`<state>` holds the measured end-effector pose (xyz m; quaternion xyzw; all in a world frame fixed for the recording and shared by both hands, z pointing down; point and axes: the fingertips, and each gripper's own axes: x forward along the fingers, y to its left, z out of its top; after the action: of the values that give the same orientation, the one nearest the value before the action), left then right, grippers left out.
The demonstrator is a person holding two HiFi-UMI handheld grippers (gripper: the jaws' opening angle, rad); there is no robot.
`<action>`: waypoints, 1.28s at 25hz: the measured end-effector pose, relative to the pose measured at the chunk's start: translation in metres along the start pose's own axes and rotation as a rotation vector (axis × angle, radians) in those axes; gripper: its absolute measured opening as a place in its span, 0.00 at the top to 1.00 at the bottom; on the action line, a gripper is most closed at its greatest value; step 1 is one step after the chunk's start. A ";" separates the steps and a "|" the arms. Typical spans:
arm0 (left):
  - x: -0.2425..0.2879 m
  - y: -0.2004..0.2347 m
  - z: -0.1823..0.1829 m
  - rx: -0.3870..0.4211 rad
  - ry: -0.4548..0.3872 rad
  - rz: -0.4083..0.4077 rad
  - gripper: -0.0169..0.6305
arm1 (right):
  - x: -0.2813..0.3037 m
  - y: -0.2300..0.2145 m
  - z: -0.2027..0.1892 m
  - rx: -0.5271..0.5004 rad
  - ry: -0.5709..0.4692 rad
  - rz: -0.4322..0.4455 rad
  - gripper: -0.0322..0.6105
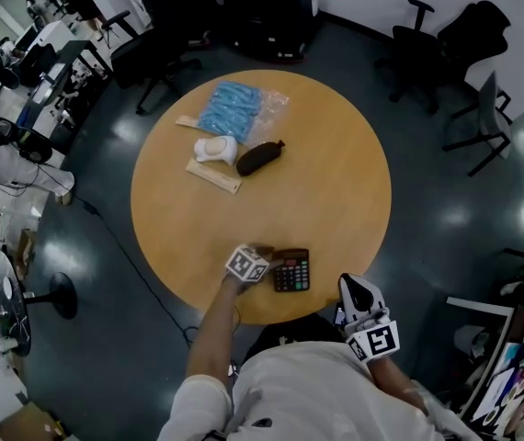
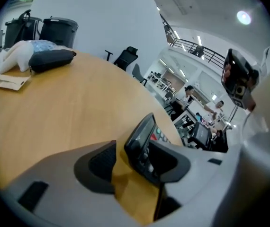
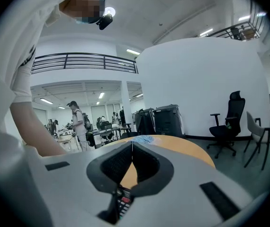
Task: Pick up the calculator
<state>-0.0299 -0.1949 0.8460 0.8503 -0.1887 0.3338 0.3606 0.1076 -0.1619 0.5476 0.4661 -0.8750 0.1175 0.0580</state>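
A black calculator (image 1: 291, 270) lies near the front edge of the round wooden table (image 1: 336, 191). My left gripper (image 1: 267, 260) comes at it from the left. In the left gripper view the left gripper (image 2: 132, 163) is open; the calculator (image 2: 142, 143) stands tilted between the jaws, close against the right pad (image 2: 170, 162), with bare table showing beside the left pad (image 2: 101, 163). My right gripper (image 1: 356, 292) hovers just off the table's front edge, right of the calculator. In its own view the right gripper (image 3: 132, 144) is shut, tips meeting, and the calculator (image 3: 122, 203) shows below the jaws.
On the far left of the table lie a blue plastic packet (image 1: 230, 108), a white object (image 1: 216, 148), a black pouch (image 1: 259, 157) and a paper-wrapped strip (image 1: 213, 175). Office chairs (image 1: 446, 44) and desks stand around the table.
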 end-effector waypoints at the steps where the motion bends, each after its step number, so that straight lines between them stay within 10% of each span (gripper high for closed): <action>1: 0.002 -0.002 -0.001 0.009 0.012 -0.012 0.67 | 0.001 -0.001 0.000 0.002 0.000 -0.003 0.93; 18: -0.010 -0.025 -0.009 -0.043 -0.046 -0.029 0.82 | 0.003 0.001 0.000 -0.007 -0.011 0.007 0.93; 32: -0.076 -0.076 -0.011 -0.237 -0.389 -0.045 0.87 | -0.015 0.028 0.006 -0.028 -0.053 0.048 0.93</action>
<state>-0.0458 -0.1300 0.7606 0.8543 -0.2735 0.1312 0.4220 0.0930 -0.1365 0.5342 0.4469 -0.8888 0.0941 0.0383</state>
